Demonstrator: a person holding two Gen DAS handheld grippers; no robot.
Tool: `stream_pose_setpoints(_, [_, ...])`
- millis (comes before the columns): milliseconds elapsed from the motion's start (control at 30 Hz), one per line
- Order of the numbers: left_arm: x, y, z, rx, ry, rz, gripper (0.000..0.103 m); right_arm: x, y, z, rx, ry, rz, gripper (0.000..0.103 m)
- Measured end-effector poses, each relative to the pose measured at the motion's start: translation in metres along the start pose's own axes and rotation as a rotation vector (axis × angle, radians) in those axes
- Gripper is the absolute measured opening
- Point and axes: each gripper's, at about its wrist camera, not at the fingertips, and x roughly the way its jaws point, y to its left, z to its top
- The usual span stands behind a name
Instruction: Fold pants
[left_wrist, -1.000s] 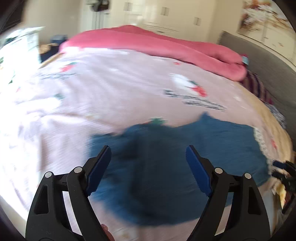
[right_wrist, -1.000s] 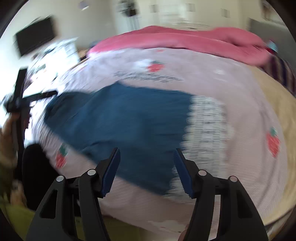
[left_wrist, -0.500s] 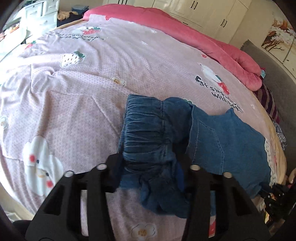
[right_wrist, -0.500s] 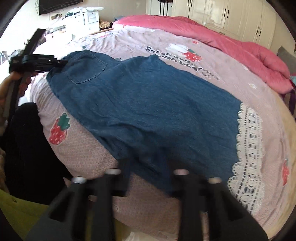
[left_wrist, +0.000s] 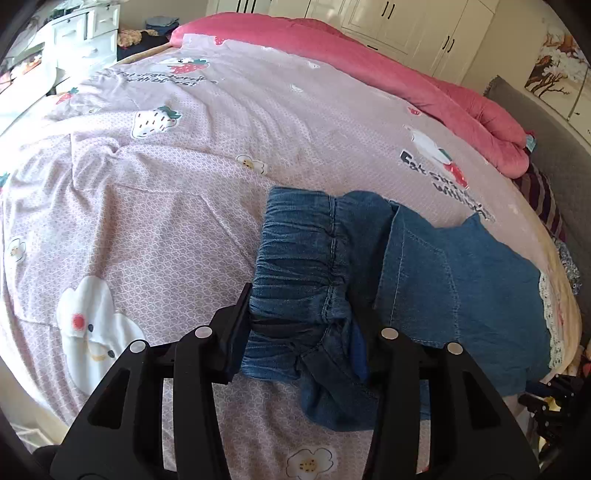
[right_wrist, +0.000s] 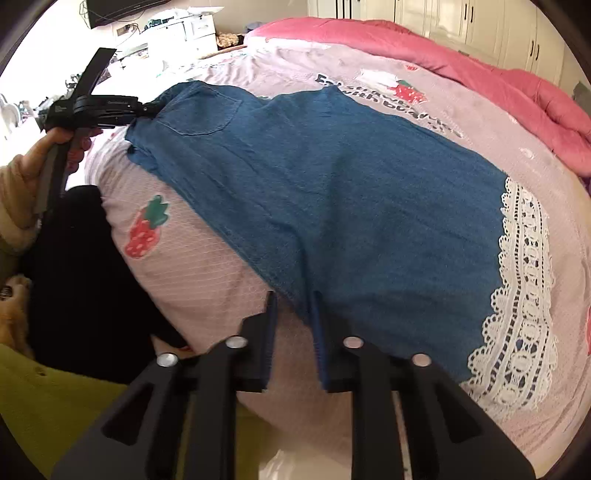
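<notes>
— Pants (right_wrist: 332, 192) of blue denim with white lace hems, where are they lying?
— On the pink strawberry-print bedspread (left_wrist: 155, 206). The left gripper (left_wrist: 301, 332) is clenching their gathered elastic waistband.
— And the right gripper (right_wrist: 293, 343)?
— Its jaws have just been opening; they're standing apart at the leg's edge, nothing pinched.

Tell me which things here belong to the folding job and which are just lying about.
Job: denim pants, lace hem, waistband, left gripper, right gripper.

Lying about: strawberry bedspread, pink duvet, white drawers, wardrobe.
</notes>
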Motion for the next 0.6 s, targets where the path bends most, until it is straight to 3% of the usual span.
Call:
stream_pose_setpoints(67, [-0.008,0.000,0.000,0.000,-0.014,0.004,0.041,-0.016,-0.004,0.002,0.048,-0.052,0.034,0.022])
stream_pose_setpoints(133, [-0.018,0.001,0.001,0.001,-0.033,0.013,0.043,-0.030,-0.006,0.005,0.088,-0.121,0.038,0.033])
stream_pose_setpoints(200, [-0.030,-0.002,0.003,0.012,-0.058,0.037,0.046,-0.036,-0.008,0.010,0.122,-0.169,0.025,0.055])
stream_pose_setpoints(300, [-0.057,-0.012,0.009,0.039,-0.138,0.136,0.056,-0.033,-0.012,0.019,0.180,-0.204,0.017,0.056])
stream_pose_setpoints(367, [-0.073,-0.020,0.013,0.051,-0.190,0.160,0.060,-0.025,-0.016,0.025,0.220,-0.201,-0.032,0.056])
stream_pose_setpoints(433, [-0.082,-0.035,0.014,0.065,-0.215,0.109,0.068,-0.019,-0.022,0.026,0.253,-0.191,-0.045,0.056])
stream_pose_setpoints(500, [-0.079,-0.060,0.013,0.107,-0.201,0.011,0.074,-0.012,-0.031,0.023,0.298,-0.160,-0.081,0.057])
stream_pose_setpoints(600, [-0.059,-0.099,0.000,0.206,-0.166,-0.046,0.076,-0.018,-0.044,0.010,0.364,-0.162,-0.116,0.068])
